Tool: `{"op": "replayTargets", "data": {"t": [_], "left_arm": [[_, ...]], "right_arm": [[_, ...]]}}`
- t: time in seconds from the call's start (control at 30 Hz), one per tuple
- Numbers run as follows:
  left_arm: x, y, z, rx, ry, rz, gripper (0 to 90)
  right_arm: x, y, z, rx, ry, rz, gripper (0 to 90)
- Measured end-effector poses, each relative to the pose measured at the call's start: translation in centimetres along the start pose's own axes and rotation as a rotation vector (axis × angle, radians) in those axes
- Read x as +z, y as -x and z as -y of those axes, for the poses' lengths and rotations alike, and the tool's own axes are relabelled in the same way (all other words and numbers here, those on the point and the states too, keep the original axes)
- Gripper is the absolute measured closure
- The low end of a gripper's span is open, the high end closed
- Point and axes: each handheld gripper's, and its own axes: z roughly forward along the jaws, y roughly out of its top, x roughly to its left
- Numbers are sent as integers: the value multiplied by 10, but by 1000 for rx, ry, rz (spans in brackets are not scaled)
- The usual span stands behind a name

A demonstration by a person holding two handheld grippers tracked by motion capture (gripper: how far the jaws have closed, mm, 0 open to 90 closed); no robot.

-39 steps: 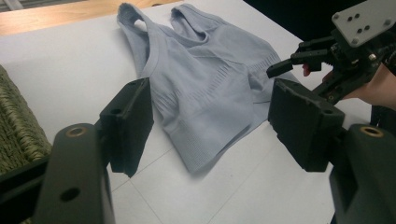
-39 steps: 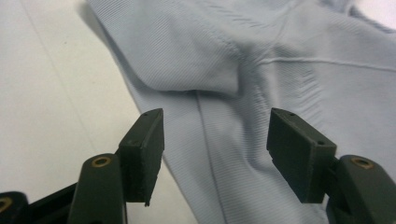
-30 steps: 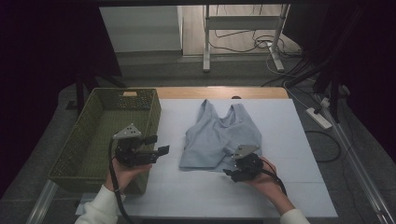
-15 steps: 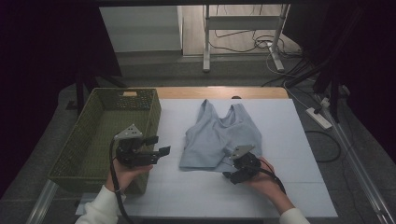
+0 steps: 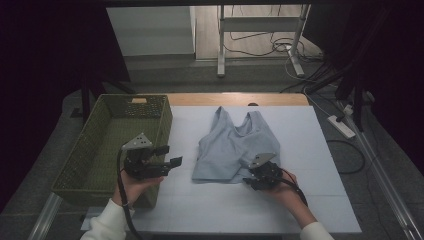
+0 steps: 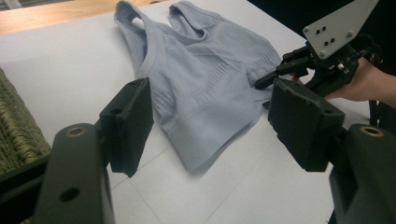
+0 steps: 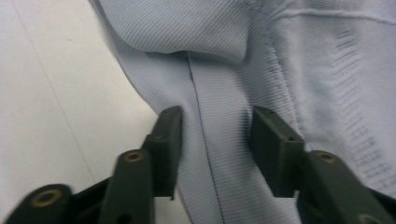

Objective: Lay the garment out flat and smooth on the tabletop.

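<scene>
In the high view the right gripper (image 5: pixel 256 179) sits a touch closer in on the lower right corner of the pale blue tank top (image 5: pixel 235 145) than a second ago, its jaws having just been closing, while the left gripper (image 5: pixel 167 160) has kept its place between the top and the green woven basket (image 5: pixel 75 170). The top lies flat on the white table (image 5: pixel 310 150) with its long axis running away from the person, straps at the far end and hem nearest. In the left gripper view the left gripper's (image 6: pixel 210 121) jaws stand apart with nothing between them, well short of the ribbed knit top (image 6: pixel 205 79) (fine ribbing, a denser band along the hem). In the right gripper view the right gripper's (image 7: pixel 215 140) jaws straddle a fold of the top (image 7: pixel 224 70) along its dark side seam; whether the pads already pinch the cloth cannot be told.
</scene>
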Motion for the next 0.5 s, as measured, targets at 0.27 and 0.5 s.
{"op": "replayTargets", "data": {"t": [0.27,0.5], "left_arm": [[0,0,0,-4,3,2,312],[0,1,0,2,3,3,312]], "right_arm": [[-1,-1,0,-45,-11,50,769],[-2,-1,0,-56,-9,58,819]]}}
